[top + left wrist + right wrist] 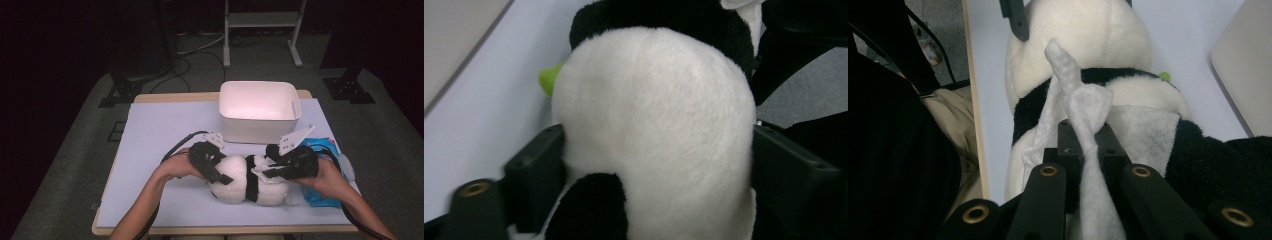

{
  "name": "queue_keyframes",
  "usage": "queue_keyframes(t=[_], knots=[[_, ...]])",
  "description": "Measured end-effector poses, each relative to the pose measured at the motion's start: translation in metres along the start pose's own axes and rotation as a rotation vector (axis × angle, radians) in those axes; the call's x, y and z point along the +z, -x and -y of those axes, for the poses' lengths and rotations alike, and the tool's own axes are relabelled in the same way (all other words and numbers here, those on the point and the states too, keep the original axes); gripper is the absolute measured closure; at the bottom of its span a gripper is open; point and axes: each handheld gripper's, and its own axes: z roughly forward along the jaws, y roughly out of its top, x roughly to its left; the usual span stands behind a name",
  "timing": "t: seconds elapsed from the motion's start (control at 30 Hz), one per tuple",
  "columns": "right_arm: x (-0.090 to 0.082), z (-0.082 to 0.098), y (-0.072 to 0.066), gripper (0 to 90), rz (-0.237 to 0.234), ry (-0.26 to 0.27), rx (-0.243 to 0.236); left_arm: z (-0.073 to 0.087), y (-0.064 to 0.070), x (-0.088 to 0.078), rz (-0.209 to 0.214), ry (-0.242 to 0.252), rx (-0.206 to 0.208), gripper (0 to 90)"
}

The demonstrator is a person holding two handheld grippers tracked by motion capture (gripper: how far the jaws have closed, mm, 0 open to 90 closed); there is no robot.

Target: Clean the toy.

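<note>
The plush panda (250,184) lies on the table (160,130) near its 6 o'clock edge. The tub (260,111) stands behind it at 12 o'clock. A packet (320,175) lies at the panda's 3 o'clock, touching it. The left gripper (212,167) sits at its 9 o'clock, the right gripper (280,167) at 2 o'clock.

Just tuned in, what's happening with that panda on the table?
A person works on a plush panda lying on the table. The left tool straddles its white rounded end, a jaw on each side. The right tool is shut on a white cloth strip knotted at the panda. A white bin stands behind.
</note>
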Motion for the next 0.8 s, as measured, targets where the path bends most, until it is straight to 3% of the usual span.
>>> queue_keyframes(t=[0.2, 0.4, 0.6, 0.8], knots=[[-0.003, -0.010, -0.003, 84.2, 0.024, 0.010, -0.010, -0.004, 0.004, -0.006, -0.055, 0.010, 0.040, 28.3], [-0.002, -0.024, -0.001, 84.2, 0.041, 0.011, -0.025, -0.010, 0.007, -0.009, -0.086, 0.024, 0.063, 30.8], [0.011, -0.042, 0.003, 84.2, 0.043, 0.000, -0.047, -0.014, 0.012, -0.013, -0.123, 0.014, 0.097, 32.0], [0.013, -0.046, 0.007, 84.2, 0.052, -0.005, -0.050, -0.007, 0.012, -0.018, -0.142, 0.014, 0.083, 32.2]])
